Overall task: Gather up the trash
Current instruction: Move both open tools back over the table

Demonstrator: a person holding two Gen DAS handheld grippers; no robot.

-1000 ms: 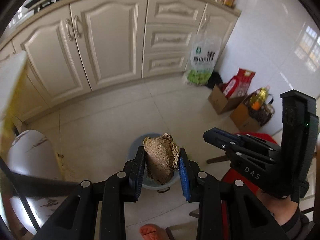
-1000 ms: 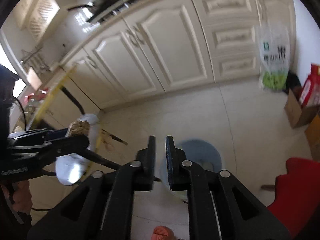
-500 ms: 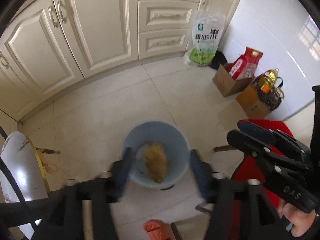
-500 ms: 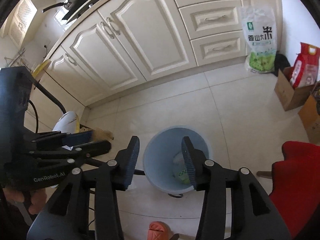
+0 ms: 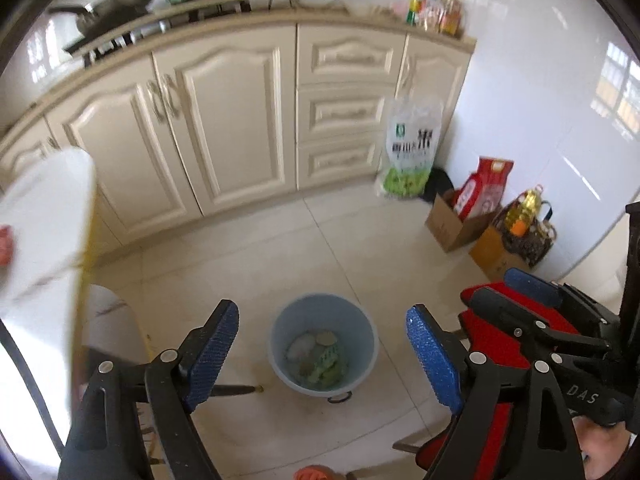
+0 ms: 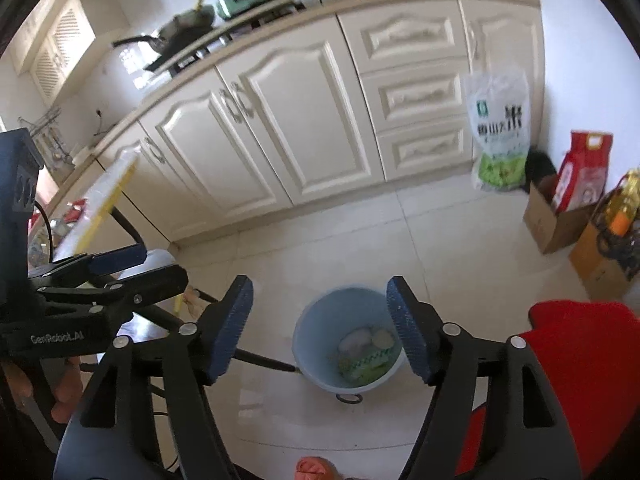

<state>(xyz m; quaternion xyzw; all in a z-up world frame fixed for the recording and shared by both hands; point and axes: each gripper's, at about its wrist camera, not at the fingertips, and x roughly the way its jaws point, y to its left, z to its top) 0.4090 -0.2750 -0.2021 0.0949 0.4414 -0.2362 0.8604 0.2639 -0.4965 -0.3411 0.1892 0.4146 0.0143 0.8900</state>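
A light blue trash bin (image 5: 280, 336) stands on the tiled floor, also in the right wrist view (image 6: 308, 328). Several pieces of trash (image 5: 318, 356) lie in its bottom, pale, brown and green (image 6: 366, 354). My left gripper (image 5: 322, 354) is open and empty, high above the bin. My right gripper (image 6: 320, 330) is open and empty too, above the bin's left side. The right gripper also shows at the right of the left wrist view (image 5: 532, 320), and the left gripper at the left of the right wrist view (image 6: 116, 268).
Cream kitchen cabinets (image 5: 224, 120) run along the back. A rice bag (image 5: 408, 148) leans on them, with cardboard boxes (image 5: 452, 224) and an oil bottle (image 5: 524, 208) by the right wall. A red seat (image 6: 580, 360) is at right, a white table edge (image 5: 44, 232) at left.
My left gripper opened and the brown crumpled trash dropped into the bin. My right gripper opened as well. Both views have tilted up and away from the bin.
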